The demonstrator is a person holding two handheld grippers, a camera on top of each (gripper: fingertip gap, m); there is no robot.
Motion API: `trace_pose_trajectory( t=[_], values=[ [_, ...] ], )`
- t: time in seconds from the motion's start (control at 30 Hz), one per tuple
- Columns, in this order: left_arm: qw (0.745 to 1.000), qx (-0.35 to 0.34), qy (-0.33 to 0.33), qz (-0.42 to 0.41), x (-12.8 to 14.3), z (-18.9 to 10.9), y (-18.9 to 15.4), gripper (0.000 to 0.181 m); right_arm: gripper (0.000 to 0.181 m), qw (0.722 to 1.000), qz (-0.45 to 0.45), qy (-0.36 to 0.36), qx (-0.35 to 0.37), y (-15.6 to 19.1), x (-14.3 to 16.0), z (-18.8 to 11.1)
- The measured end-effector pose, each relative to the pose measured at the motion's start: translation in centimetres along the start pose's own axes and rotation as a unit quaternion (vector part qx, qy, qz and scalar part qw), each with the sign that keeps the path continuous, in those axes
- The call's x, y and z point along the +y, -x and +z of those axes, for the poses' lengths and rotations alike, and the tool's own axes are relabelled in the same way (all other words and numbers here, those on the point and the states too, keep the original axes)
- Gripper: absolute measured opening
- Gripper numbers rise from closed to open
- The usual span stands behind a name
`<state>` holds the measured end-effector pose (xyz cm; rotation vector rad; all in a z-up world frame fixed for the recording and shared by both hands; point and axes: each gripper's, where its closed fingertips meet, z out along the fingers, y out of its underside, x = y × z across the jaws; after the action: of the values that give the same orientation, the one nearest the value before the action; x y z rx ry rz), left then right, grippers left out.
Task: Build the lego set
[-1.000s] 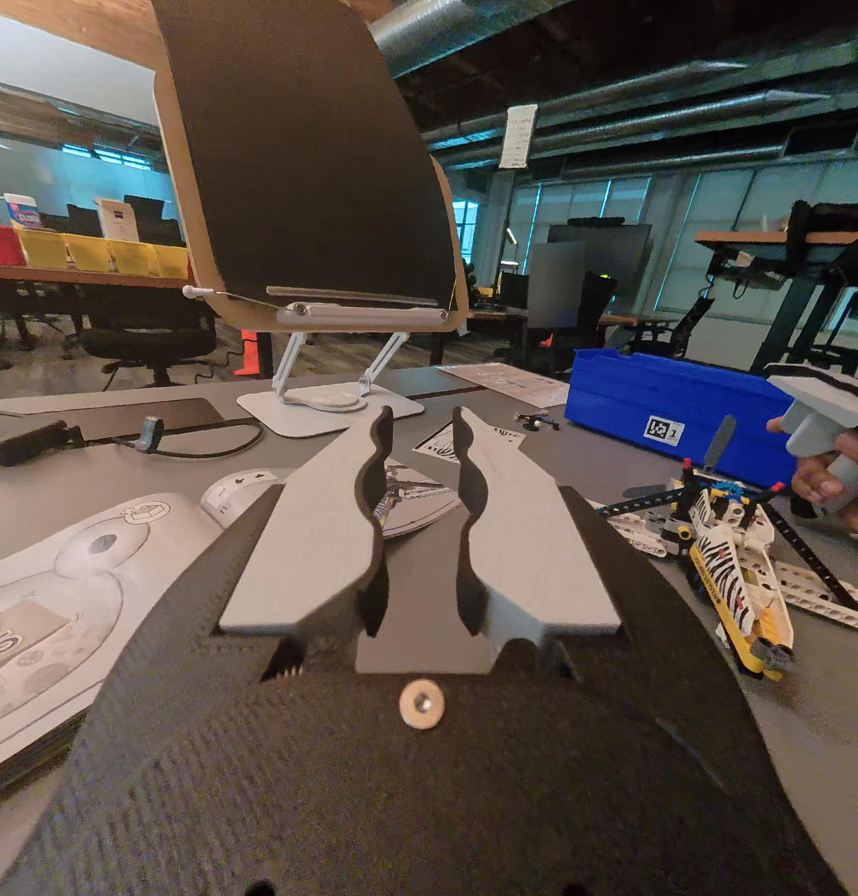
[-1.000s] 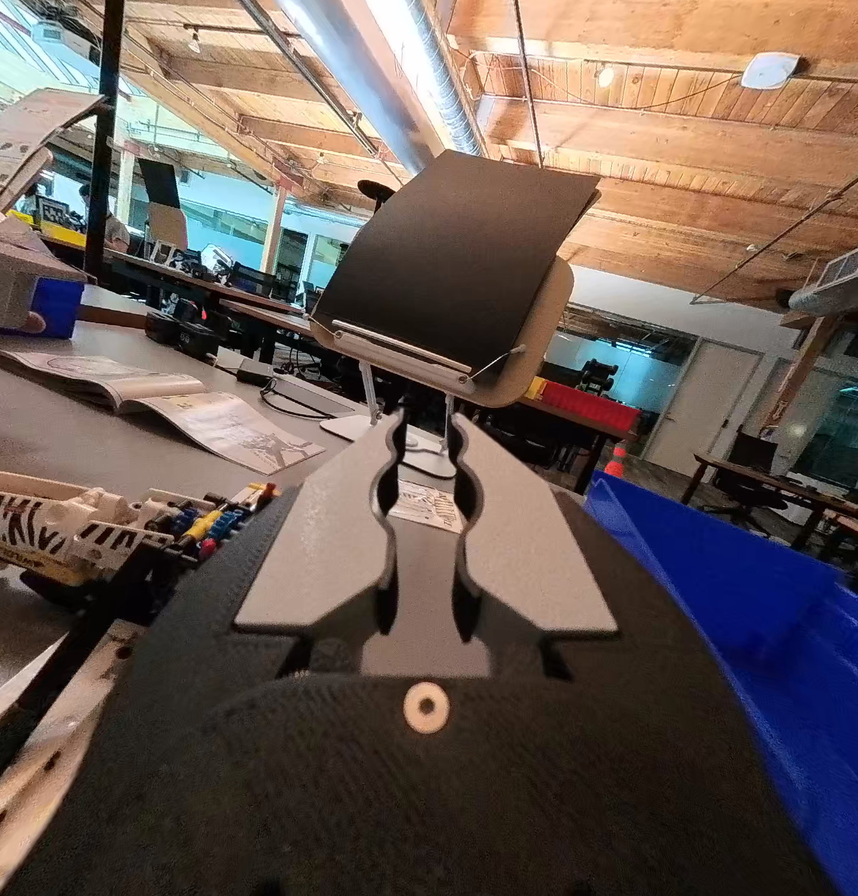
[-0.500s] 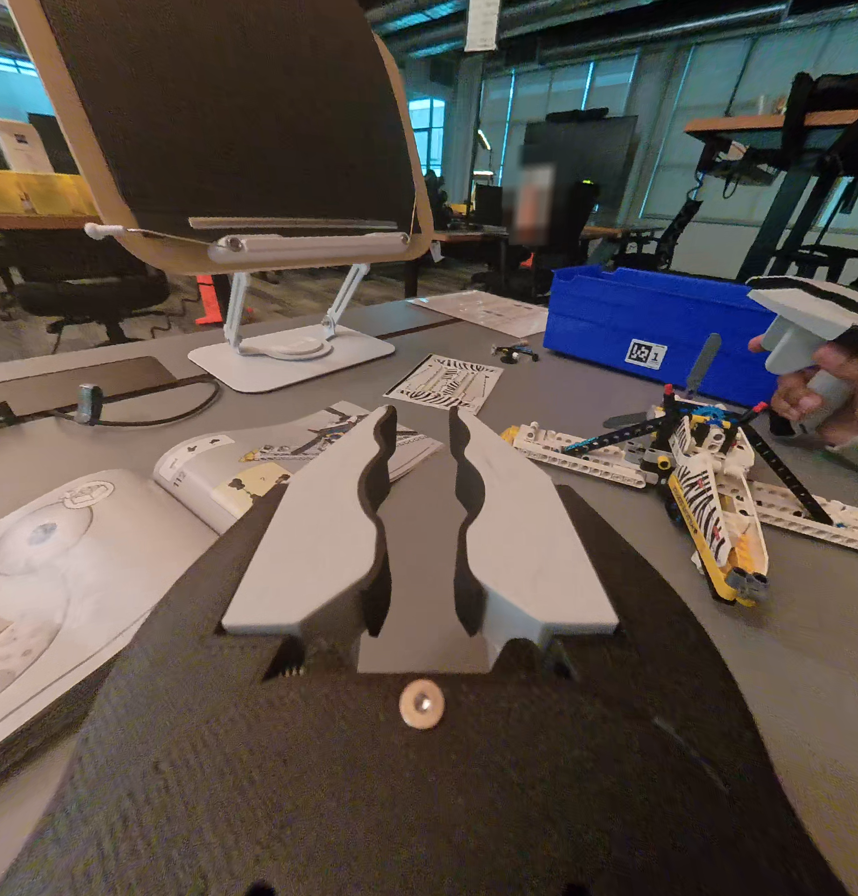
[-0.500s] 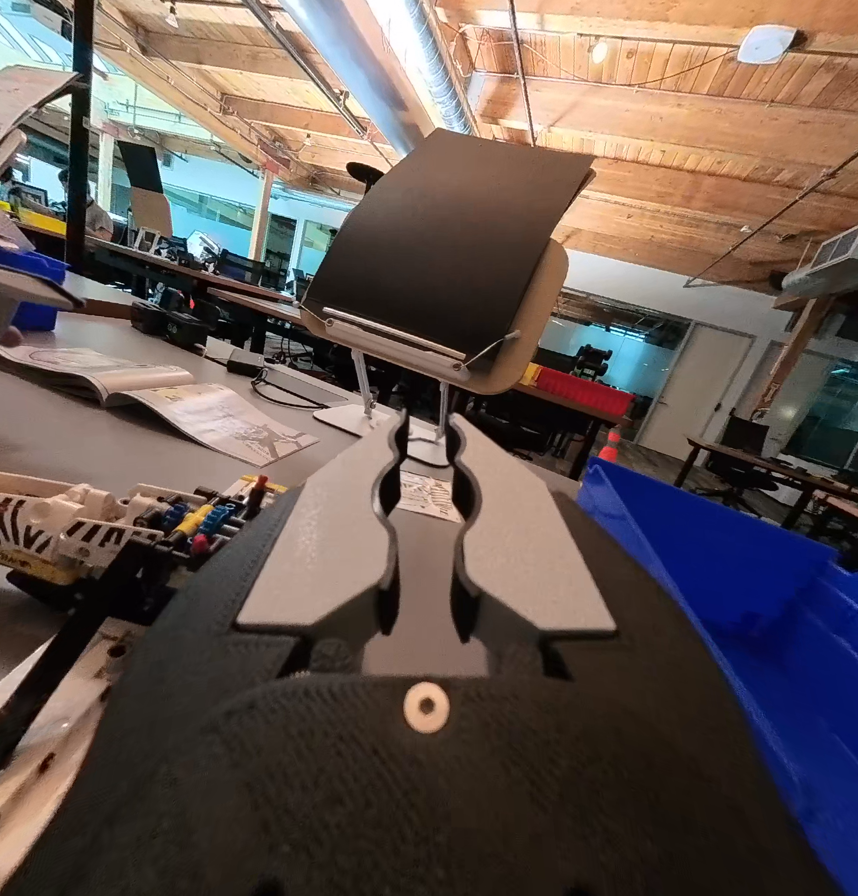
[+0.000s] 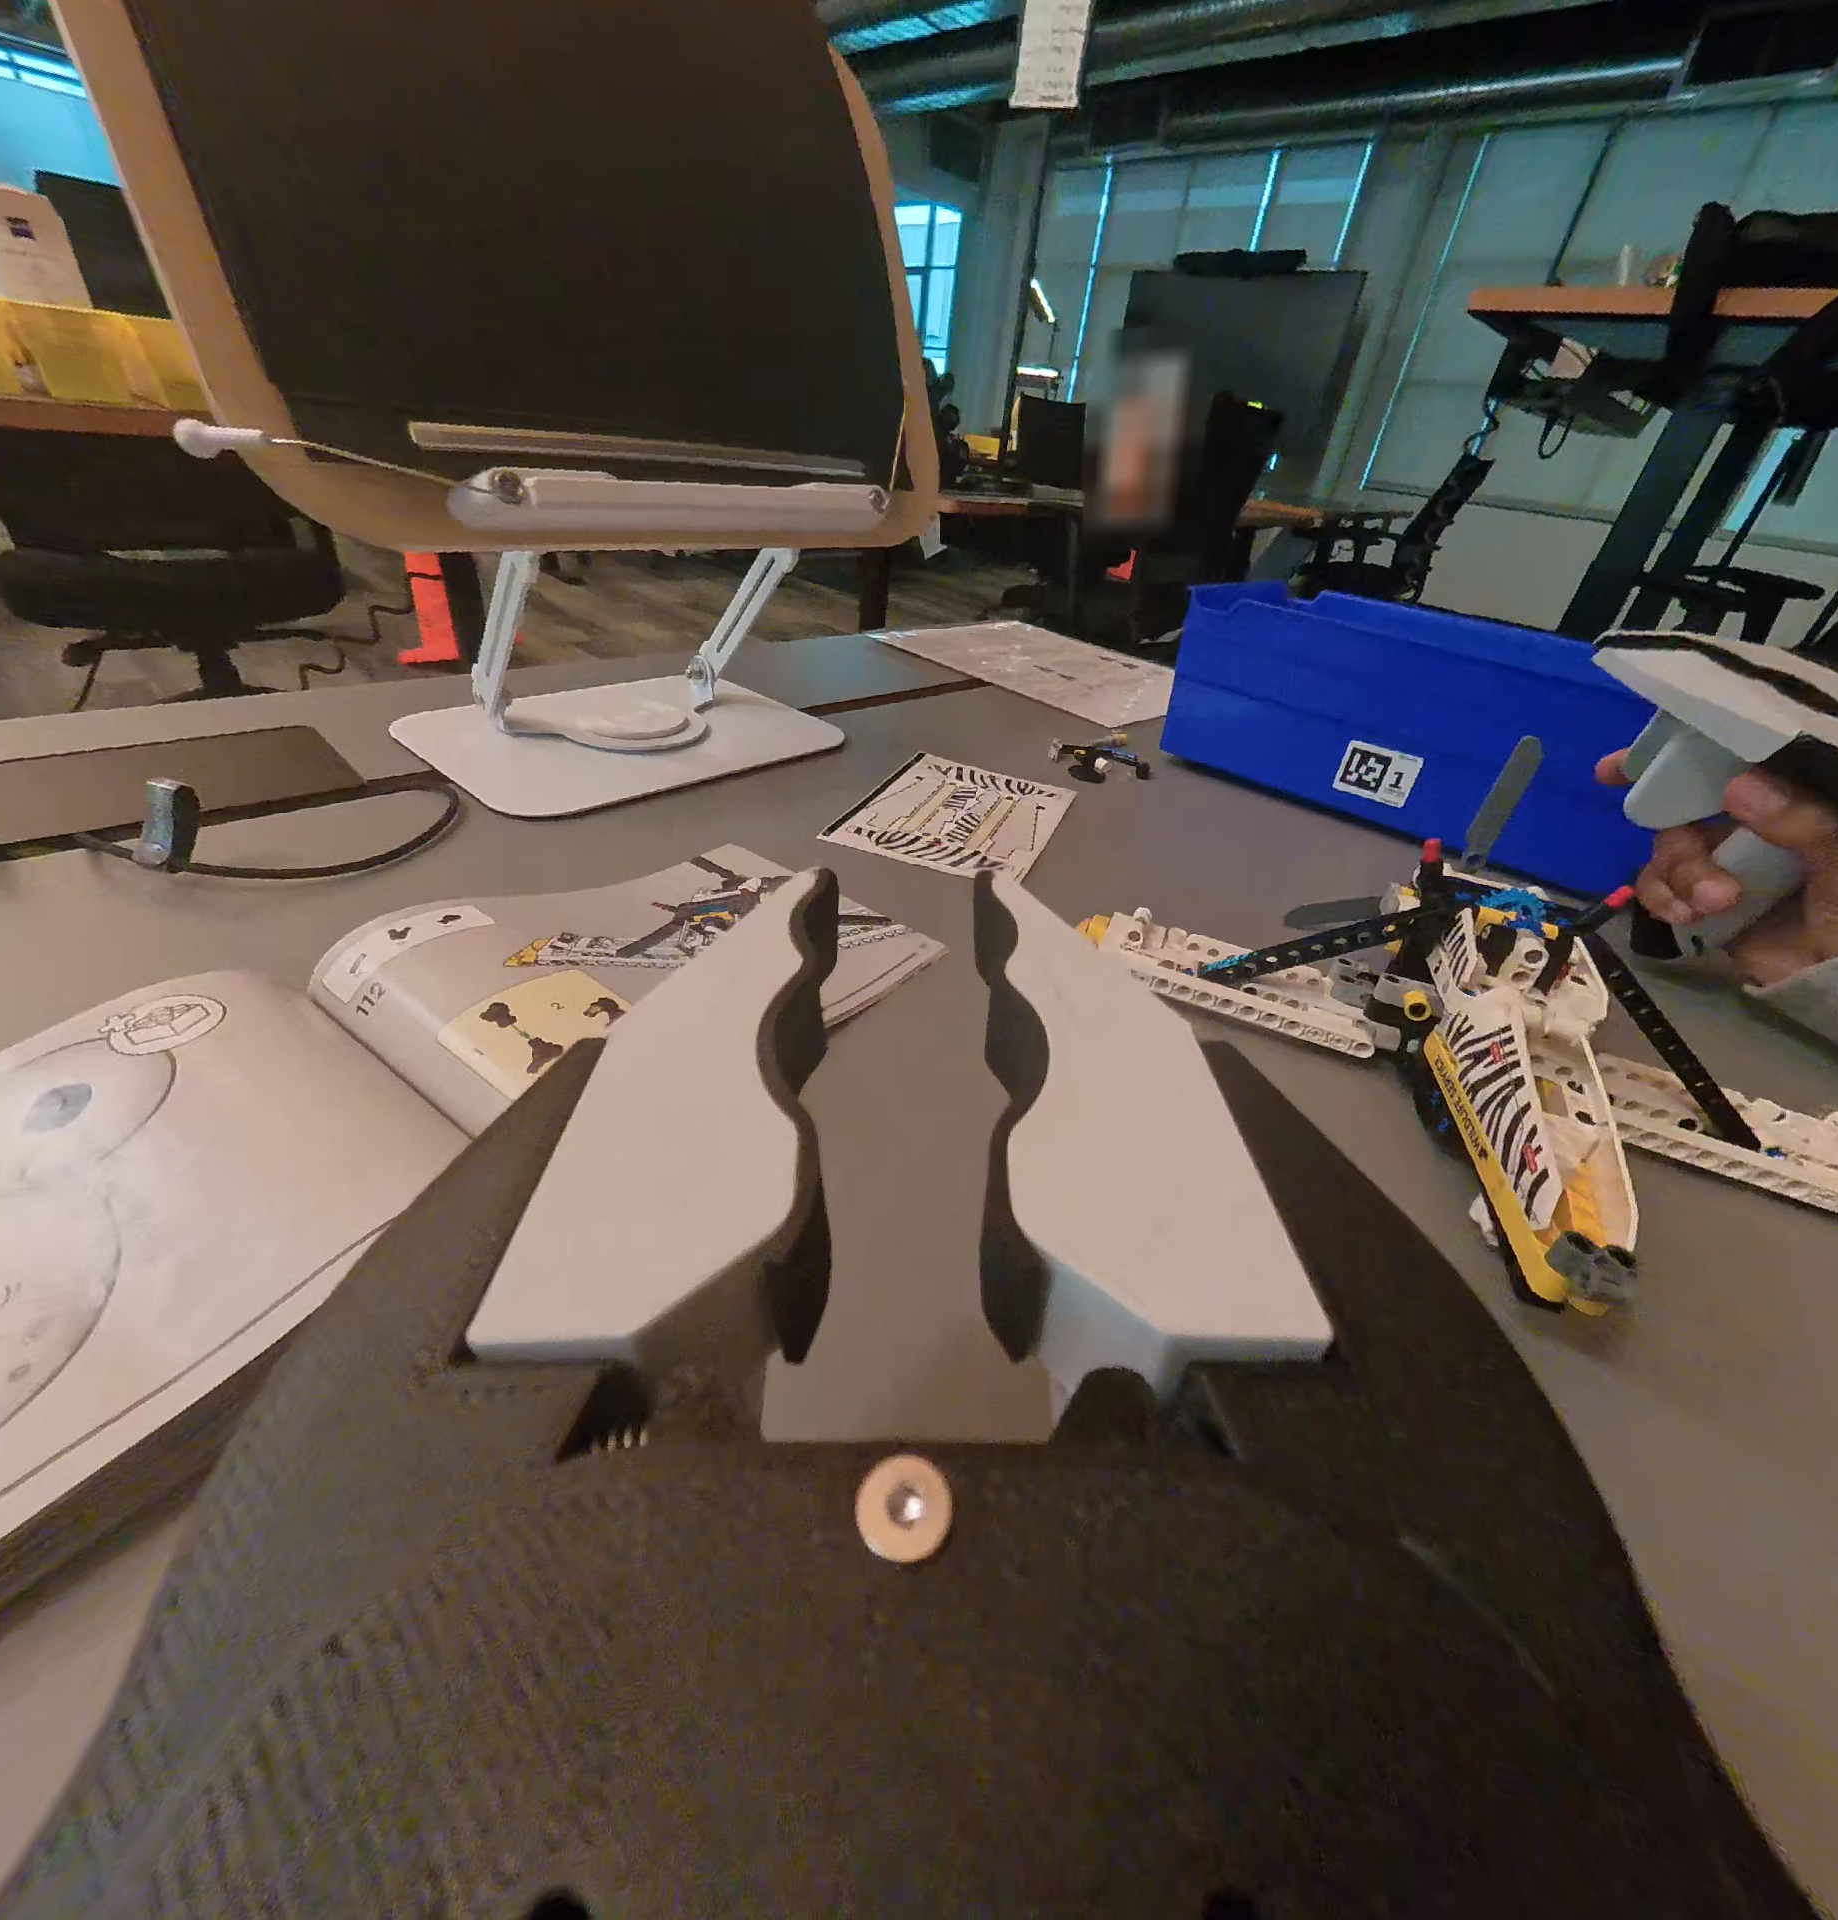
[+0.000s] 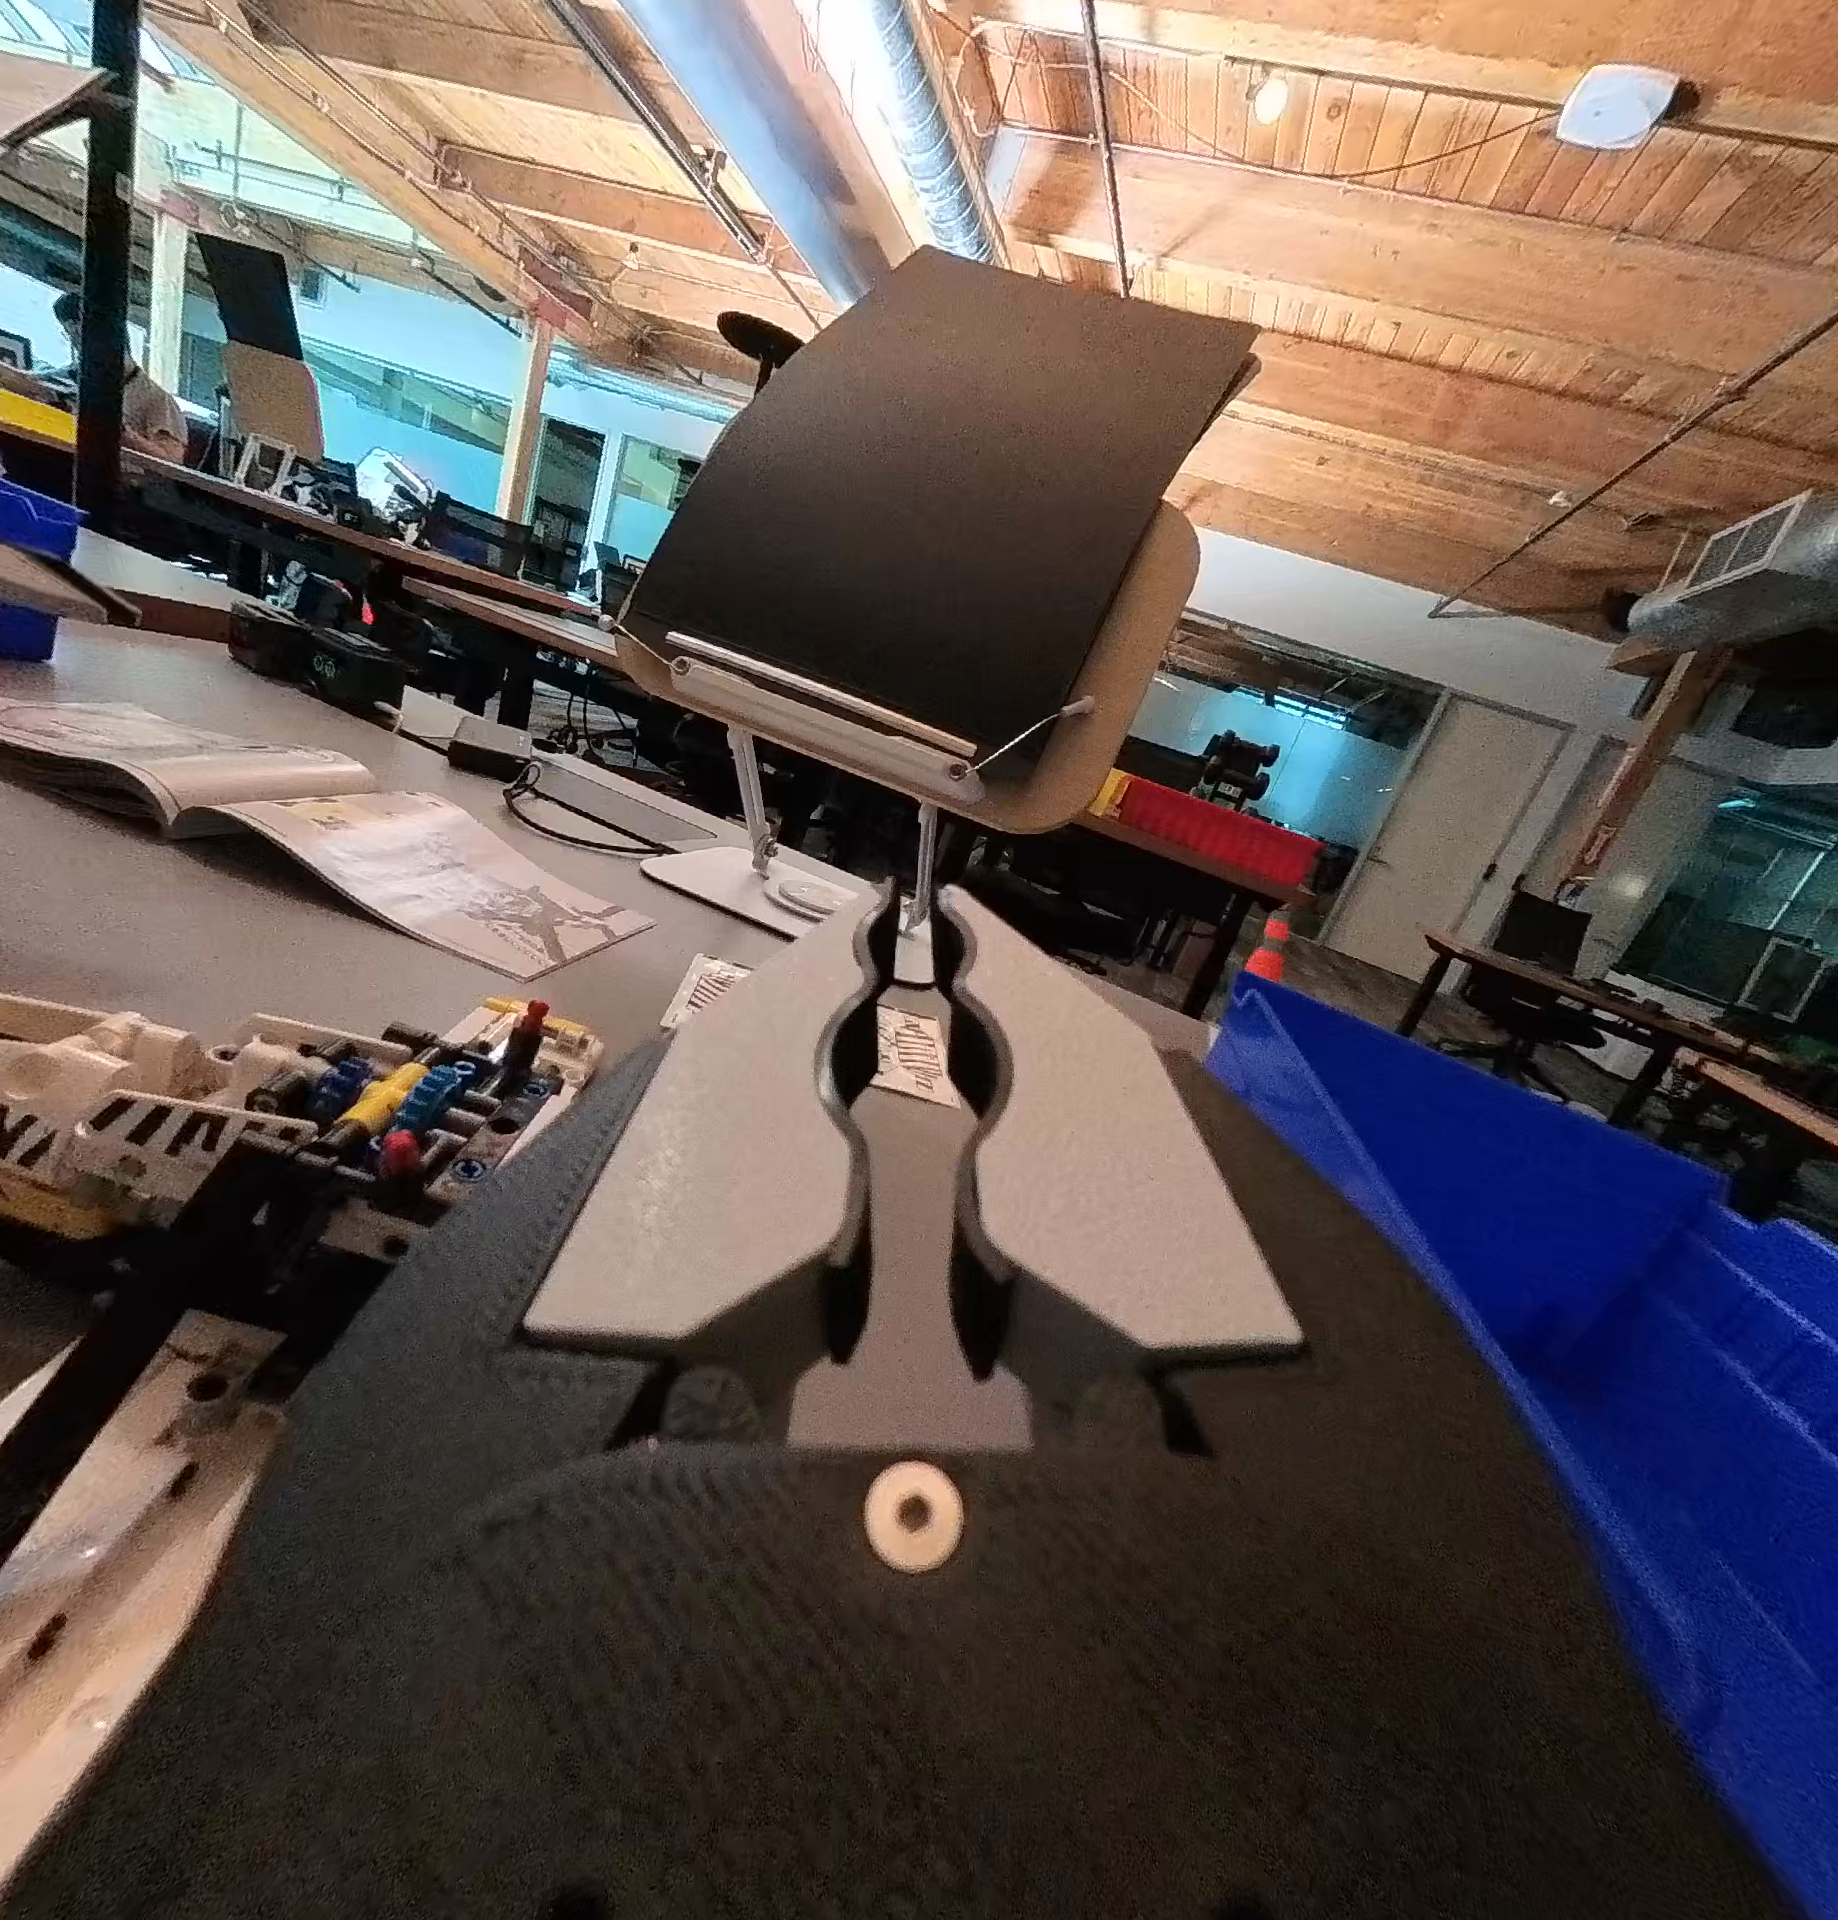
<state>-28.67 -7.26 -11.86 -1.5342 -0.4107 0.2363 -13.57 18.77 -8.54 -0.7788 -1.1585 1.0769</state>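
A partly built lego helicopter (image 5: 1507, 1049) with zebra stripes, a yellow belly and black rotor beams lies on the grey table, right of my left gripper (image 5: 904, 883). That gripper is open and empty, hovering over the table beside the open instruction booklet (image 5: 603, 956). A hand holds the right gripper's body (image 5: 1725, 707) behind the model. In the right wrist view my right gripper (image 6: 913, 899) is empty, its jaws narrowed to a small gap. The model (image 6: 115, 1122) is at its lower left. A zebra sticker sheet (image 5: 951, 810) lies ahead of both.
A blue bin (image 5: 1414, 717) stands at the back right and fills the right side of the right wrist view (image 6: 1621, 1299). A dark tablet on a white stand (image 5: 541, 260) rises at the table's back. Small loose parts (image 5: 1097, 756) and a cable (image 5: 302, 842) lie nearby. My right fingertips sit around 30 cm from my left ones. The partly built lego helicopter (image 5: 1507, 1049) is about 15 cm from my left fingertips.
The left gripper has tipped downward, showing more table and the model. The right gripper's jaws have narrowed and its view has rolled and risen slightly.
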Motion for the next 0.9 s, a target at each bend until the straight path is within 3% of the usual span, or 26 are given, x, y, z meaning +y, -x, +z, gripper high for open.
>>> trace_pose_trajectory(
  t=[0.17,0.37,0.47,0.57,0.63,0.73,0.8,0.9],
  values=[
    [1.0,0.007,0.006,-0.002,0.2,0.1,-0.3,0.026,0.004,1.0,-0.001,0.003,-0.001,0.1,0.1,0.1],
    [0.996,0.039,0.056,-0.055,0.6,1.6,-1.4,0.04,0.004,1.0,0.002,0.008,0.002,-0.1,0.3,0.1],
    [0.986,0.05,0.155,-0.024,1.5,5.3,-3.6,0.042,0.003,1.0,-0.002,0.013,-0.001,0.1,0.5,0.2],
    [0.975,0.012,0.212,0.064,1.9,10.9,-4.3,0.07,0.003,1.0,-0.012,0.017,-0.002,0.3,0.6,0.2],
    [0.97,0.017,0.223,0.094,2.3,15.1,-5.1,0.066,0.002,1.0,-0.015,0.015,-0.001,0.3,0.6,0.2],
    [0.953,0.026,0.291,0.08,4.6,19.9,-5.4,0.063,0.002,1.0,-0.008,0.01,0.002,0.0,0.4,0.0],
    [0.936,0.039,0.343,0.069,6.8,21.6,-5.2,0.048,0.003,1.0,-0.002,0.006,0.002,-0.1,0.3,0.0],
    [0.916,0.057,0.393,0.053,9.1,22.3,-4.7,0.045,0.003,1.0,0.001,0.005,-0.004,0.0,0.3,0.0]
  ],
)
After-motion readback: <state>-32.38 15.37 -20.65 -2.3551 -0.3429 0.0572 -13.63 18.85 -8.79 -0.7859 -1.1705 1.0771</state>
